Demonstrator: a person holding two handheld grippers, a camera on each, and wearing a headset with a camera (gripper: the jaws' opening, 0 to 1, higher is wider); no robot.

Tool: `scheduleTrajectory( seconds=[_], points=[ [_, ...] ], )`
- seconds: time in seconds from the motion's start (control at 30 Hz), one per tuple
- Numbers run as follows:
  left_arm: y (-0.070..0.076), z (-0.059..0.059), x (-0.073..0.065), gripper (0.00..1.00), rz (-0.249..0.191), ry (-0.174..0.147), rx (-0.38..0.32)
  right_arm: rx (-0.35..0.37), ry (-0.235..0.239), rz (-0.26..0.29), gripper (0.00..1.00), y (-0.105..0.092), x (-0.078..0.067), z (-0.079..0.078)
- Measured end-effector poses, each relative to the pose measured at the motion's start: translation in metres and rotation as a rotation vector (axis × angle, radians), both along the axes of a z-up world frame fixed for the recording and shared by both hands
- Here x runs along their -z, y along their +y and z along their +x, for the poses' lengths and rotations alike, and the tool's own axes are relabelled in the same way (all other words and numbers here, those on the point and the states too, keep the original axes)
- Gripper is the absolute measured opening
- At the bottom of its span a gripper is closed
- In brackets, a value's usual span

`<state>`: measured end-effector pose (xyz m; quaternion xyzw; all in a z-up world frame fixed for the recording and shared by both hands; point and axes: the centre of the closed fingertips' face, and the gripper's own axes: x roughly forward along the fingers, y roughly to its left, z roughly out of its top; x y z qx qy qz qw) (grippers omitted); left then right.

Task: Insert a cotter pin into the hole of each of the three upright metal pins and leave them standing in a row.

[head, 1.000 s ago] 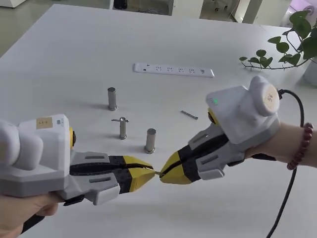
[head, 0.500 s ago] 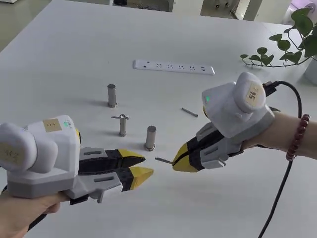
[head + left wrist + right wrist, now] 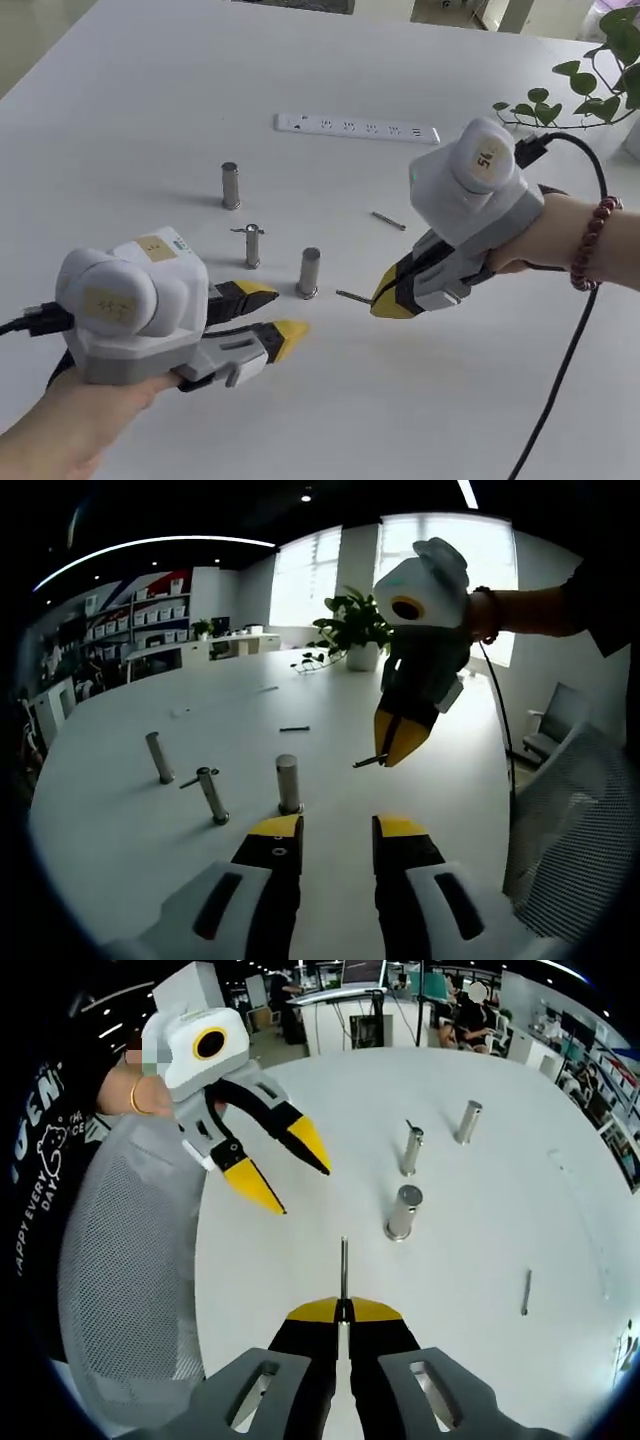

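Observation:
Three metal pins stand on the white table (image 3: 130, 110): a far one (image 3: 231, 185), a middle one (image 3: 253, 245) with a cotter pin through its top, and a near plain one (image 3: 309, 272). My right gripper (image 3: 385, 300) is shut on a cotter pin (image 3: 353, 296), which sticks out toward the near pin, a short way right of it. In the right gripper view the cotter pin (image 3: 343, 1270) points at the near pin (image 3: 403, 1211). My left gripper (image 3: 275, 310) is open and holds nothing, just left of and below the near pin. A spare cotter pin (image 3: 389, 221) lies flat behind.
A white power strip (image 3: 357, 128) lies at the back of the table. A potted plant (image 3: 590, 70) trails leaves at the back right. The right gripper's black cable (image 3: 570, 360) hangs over the table's right side.
The grippers' tips met at the cotter pin; the left gripper has opened and drawn back to the left. The right gripper keeps the cotter pin and has lifted slightly.

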<state>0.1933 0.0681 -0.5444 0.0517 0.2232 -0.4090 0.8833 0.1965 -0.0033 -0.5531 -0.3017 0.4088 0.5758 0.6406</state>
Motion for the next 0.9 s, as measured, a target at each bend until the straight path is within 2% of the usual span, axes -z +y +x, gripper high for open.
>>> scheduleTrajectory(
  seconds=[0.07,0.13,0.3,0.47,0.9],
  points=[
    [0.0,0.005,0.007,0.26,0.014,0.006,-0.019,0.012,-0.001,-0.023,0.0,-0.004,0.003,0.01],
    [0.0,0.011,0.011,0.26,0.021,0.011,-0.037,0.016,-0.009,-0.05,0.0,-0.007,0.005,0.014],
    [0.001,0.024,0.018,0.24,0.038,0.013,-0.075,0.023,-0.017,-0.075,0.0,-0.007,0.007,0.023],
    [0.001,0.036,0.021,0.23,0.035,0.007,-0.103,0.004,-0.042,-0.11,0.0,-0.008,0.01,0.03],
    [-0.006,0.057,0.026,0.2,0.012,0.009,-0.14,-0.006,-0.059,-0.134,0.0,-0.001,0.01,0.044]
  ],
)
